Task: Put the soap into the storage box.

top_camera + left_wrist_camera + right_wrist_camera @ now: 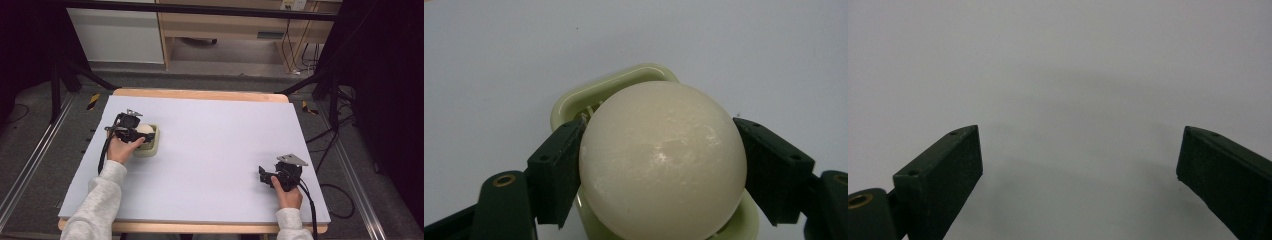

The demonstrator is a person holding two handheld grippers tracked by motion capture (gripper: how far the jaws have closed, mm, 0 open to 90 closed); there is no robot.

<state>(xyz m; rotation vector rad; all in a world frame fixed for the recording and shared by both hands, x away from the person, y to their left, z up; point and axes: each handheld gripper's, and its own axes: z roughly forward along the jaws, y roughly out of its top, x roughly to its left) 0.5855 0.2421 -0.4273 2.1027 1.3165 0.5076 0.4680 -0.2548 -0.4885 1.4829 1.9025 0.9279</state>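
While the right gripper (263,173) rests near the table's (210,150) near right corner with its jaws spread wide on nothing, the left gripper (145,136) works farther back on the left. Its pads (558,170) pinch a cream ball (662,162), which sits over a pale green dish (624,82) on that table.

Wooden table (200,94) under a pale sheet (215,150), with 1 green dish (154,145) resting near the sheet's left edge.

Ball (663,160) hides most of tray (624,82); tray's near edge cropped.
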